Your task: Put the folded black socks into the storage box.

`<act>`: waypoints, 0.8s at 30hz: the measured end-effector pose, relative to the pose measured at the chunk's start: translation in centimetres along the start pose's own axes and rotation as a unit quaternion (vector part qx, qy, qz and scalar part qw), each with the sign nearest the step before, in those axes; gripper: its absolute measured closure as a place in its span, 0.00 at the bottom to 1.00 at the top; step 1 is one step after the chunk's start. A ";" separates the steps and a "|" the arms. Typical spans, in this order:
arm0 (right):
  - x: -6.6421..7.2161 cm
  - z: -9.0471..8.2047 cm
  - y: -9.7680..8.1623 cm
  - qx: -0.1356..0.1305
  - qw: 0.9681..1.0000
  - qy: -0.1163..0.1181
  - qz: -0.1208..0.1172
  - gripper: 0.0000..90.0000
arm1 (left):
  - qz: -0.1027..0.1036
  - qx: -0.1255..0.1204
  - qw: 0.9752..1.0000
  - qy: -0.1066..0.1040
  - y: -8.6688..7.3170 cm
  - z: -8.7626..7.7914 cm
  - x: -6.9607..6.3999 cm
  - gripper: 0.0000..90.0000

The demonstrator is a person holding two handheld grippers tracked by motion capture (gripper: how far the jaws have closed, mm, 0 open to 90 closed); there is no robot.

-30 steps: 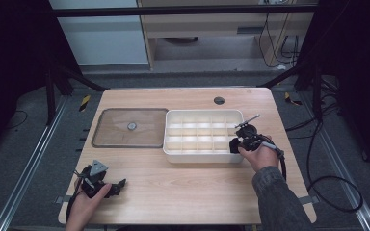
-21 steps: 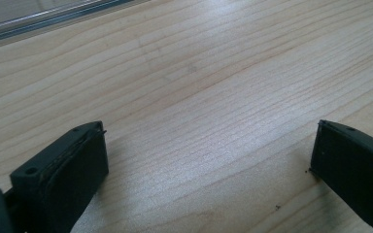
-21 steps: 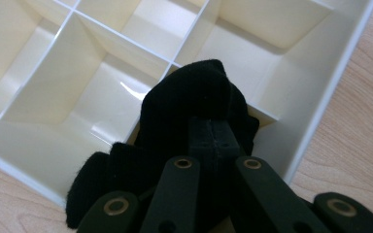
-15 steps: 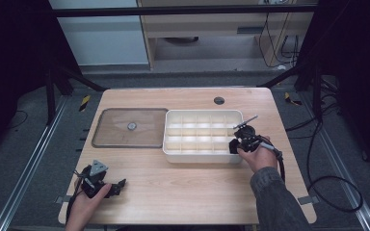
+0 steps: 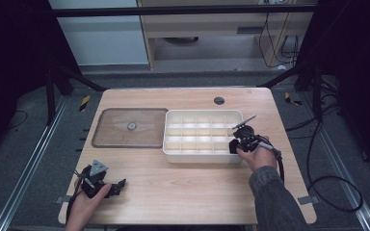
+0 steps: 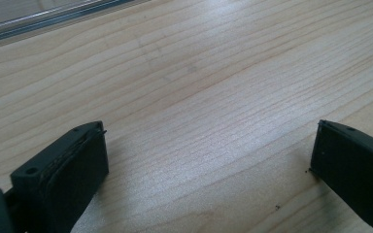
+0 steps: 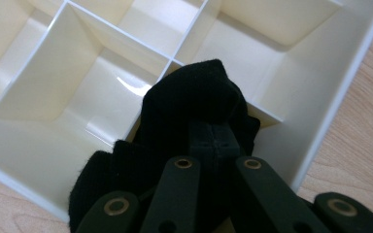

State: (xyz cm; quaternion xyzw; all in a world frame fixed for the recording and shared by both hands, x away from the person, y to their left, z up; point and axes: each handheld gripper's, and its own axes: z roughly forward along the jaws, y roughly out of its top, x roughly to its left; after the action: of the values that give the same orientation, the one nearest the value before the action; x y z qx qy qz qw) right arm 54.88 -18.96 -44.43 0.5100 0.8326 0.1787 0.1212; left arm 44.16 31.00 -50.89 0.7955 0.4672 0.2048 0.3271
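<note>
While the right gripper (image 7: pixel 212 141) pinches one black cloth (image 7: pixel 194 104), a soft dark bundle, its jaws are pressed together on the fabric and hold it over the near right corner of the white compartment tray (image 5: pixel 173 156). In the right gripper view the cloth hangs above a compartment by the tray's outer wall, where two dividers meet; whether it touches the tray floor cannot be told. In the high view the same right gripper (image 5: pixel 236 143) sits at the tray's right end, with the person's hand behind it on the tray's near right side.

One tray stands on the table, split into three rows of small compartments, and the ones that can be seen hold nothing. Just left of the tray lies one flat clear lid (image 5: pixel 111 139) with a small round knob at its middle, its edge close beside the tray's left wall.

Well apart from the tray, toward the near left corner, the left gripper (image 5: pixel 113 185) rests low over bare wood. Its jaws stand spread wide with nothing between them, as the left gripper (image 6: pixel 209 160) view shows.

One light wooden table (image 5: pixel 188 192) bears all of this, with one round dark hole beyond the tray's far right side. Grey floor, dark frame legs and trailing cables surround the table.
</note>
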 end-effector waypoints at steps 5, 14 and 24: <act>0.0 0.1 0.0 -0.001 1.000 0.000 -0.002 1.00 | 0.000 0.000 1.000 0.000 0.0 0.0 0.0 0.00; -0.2 -0.5 -0.1 -0.009 1.000 0.004 -0.018 1.00 | -0.002 -0.001 1.000 0.000 0.0 0.0 0.0 0.00; -0.4 -2.4 -0.3 -0.051 0.999 0.015 -0.013 1.00 | 0.000 0.000 1.000 0.000 0.0 0.0 0.0 0.00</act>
State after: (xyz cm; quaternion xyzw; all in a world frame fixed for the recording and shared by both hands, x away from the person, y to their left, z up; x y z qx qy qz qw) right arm 53.94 -19.84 -42.37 0.4892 0.8309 0.2266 0.1373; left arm 44.17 30.99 -50.90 0.7953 0.4673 0.2045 0.3276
